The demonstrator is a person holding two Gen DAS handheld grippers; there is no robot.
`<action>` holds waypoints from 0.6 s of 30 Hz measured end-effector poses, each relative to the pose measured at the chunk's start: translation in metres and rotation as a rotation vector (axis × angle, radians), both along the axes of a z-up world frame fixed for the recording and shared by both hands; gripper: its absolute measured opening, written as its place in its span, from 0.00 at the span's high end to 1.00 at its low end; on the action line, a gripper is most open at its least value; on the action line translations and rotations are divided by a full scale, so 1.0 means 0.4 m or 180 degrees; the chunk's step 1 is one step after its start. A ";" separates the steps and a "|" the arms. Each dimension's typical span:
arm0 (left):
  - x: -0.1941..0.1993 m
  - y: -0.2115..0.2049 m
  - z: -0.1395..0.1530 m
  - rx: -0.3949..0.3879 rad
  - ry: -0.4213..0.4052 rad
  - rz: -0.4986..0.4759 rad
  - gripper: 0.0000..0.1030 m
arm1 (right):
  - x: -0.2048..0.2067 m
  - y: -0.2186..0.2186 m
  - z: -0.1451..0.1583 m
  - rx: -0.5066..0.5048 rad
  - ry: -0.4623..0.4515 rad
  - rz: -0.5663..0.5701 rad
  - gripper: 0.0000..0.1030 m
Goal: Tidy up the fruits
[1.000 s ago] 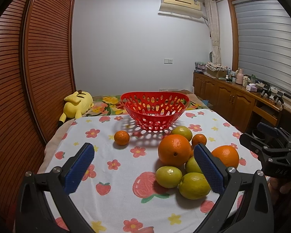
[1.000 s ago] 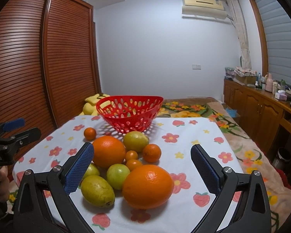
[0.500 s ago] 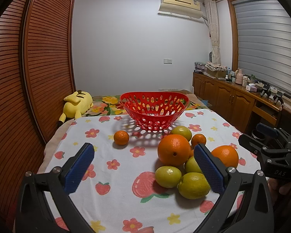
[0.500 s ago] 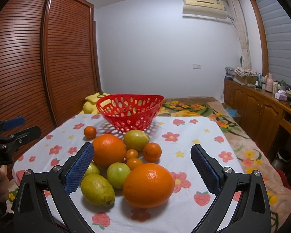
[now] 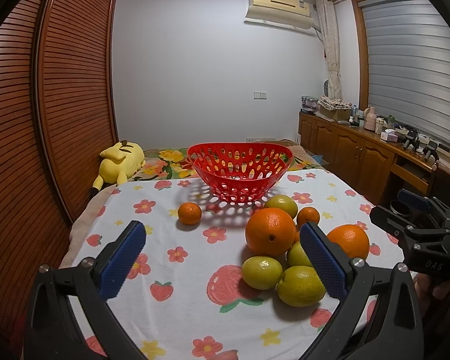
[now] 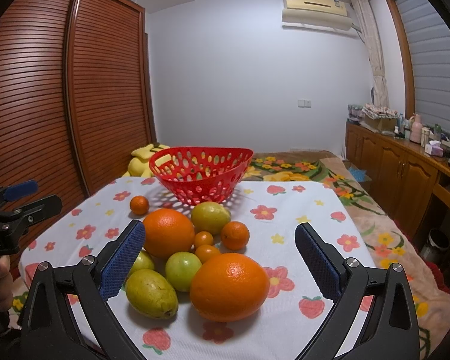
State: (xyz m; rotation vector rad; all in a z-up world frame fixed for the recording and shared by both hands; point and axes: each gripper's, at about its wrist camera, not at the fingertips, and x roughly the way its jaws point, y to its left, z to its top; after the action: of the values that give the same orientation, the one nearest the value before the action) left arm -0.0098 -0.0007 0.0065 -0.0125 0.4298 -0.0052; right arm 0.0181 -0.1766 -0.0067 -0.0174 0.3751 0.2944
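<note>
A red perforated basket (image 5: 240, 174) stands empty at the far side of the flowered tablecloth (image 5: 177, 270); it also shows in the right wrist view (image 6: 201, 177). In front of it lies a pile of large oranges (image 6: 229, 285), green-yellow fruits (image 6: 151, 292) and small tangerines (image 6: 234, 235). One tangerine (image 5: 189, 213) lies apart to the left. My left gripper (image 5: 225, 258) is open and empty, above the near table. My right gripper (image 6: 219, 258) is open and empty, with the nearest large orange between its fingers' lines.
A yellow plush toy (image 5: 120, 162) lies on the bed behind the table. A slatted wooden wardrobe (image 5: 45, 120) runs along the left. A wooden cabinet (image 5: 360, 156) with clutter stands at the right. The table's edges drop off left and right.
Both grippers have drifted very slightly; the fruit and basket have not moved. Both stay open.
</note>
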 end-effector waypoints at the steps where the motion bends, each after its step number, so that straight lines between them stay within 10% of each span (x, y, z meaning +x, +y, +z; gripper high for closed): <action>1: 0.001 0.001 0.001 -0.0001 -0.0002 0.0001 0.00 | -0.001 0.000 0.000 0.0000 -0.0001 0.0000 0.01; 18: -0.008 -0.002 0.001 0.0012 -0.0033 -0.0018 0.00 | -0.005 -0.005 0.004 -0.0004 -0.0010 -0.0034 0.01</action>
State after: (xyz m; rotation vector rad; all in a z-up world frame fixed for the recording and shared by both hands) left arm -0.0129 -0.0017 0.0071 -0.0076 0.4196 -0.0100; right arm 0.0162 -0.1786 -0.0051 -0.0170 0.3722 0.2835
